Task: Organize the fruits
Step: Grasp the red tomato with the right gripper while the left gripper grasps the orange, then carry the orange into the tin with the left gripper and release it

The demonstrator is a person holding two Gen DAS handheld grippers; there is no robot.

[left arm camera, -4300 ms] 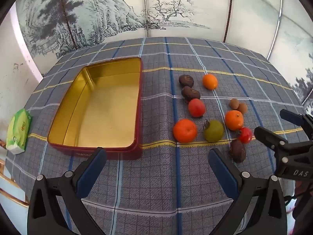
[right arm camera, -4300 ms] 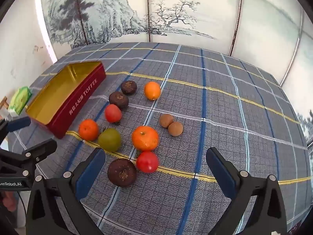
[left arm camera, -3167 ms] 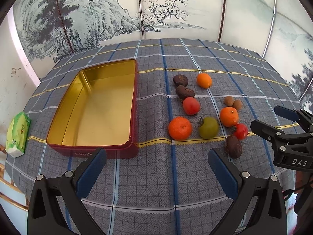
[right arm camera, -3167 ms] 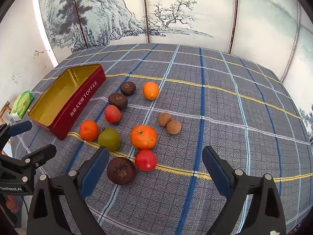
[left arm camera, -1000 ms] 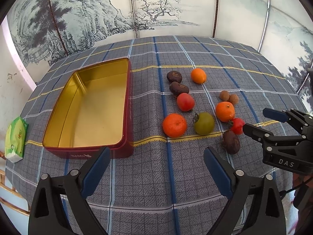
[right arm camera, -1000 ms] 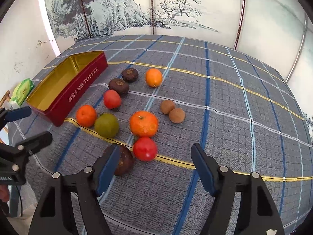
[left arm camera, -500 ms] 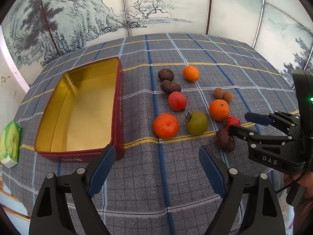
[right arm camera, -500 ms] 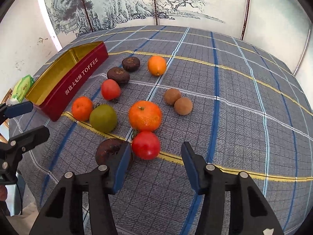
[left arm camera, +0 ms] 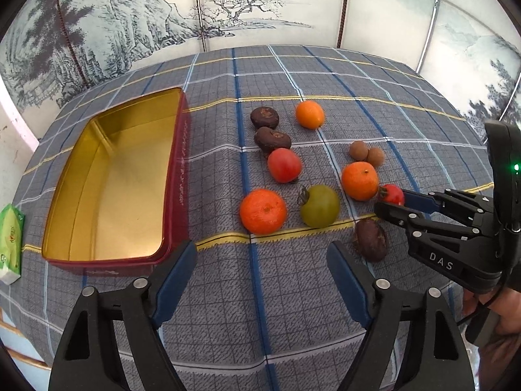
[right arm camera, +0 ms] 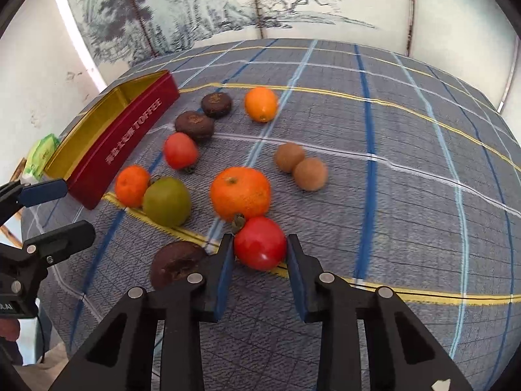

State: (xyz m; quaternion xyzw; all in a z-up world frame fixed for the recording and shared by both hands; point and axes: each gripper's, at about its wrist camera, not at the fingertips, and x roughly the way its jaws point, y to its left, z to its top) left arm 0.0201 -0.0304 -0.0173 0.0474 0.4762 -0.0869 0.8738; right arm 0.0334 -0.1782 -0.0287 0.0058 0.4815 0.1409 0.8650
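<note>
Right gripper has dropped lower and narrowed a lot since a second ago; its jaws are closing with the red tomato between them, both pads touching its sides, fruit on the cloth. Left gripper has also narrowed some, jaws closing over bare cloth, nothing between them. Tin sits at left on the cloth, red outside, gold inside, nothing in it. All fruit lies outside it, to its right: orange and green tomato side by side near the tin, second tomato behind them, two dark fruits and a small orange further back, big orange touching the red tomato, two brown fruits touching each other, one more dark fruit just left of the right gripper. Green packet lies left of the tin, off the cloth.
</note>
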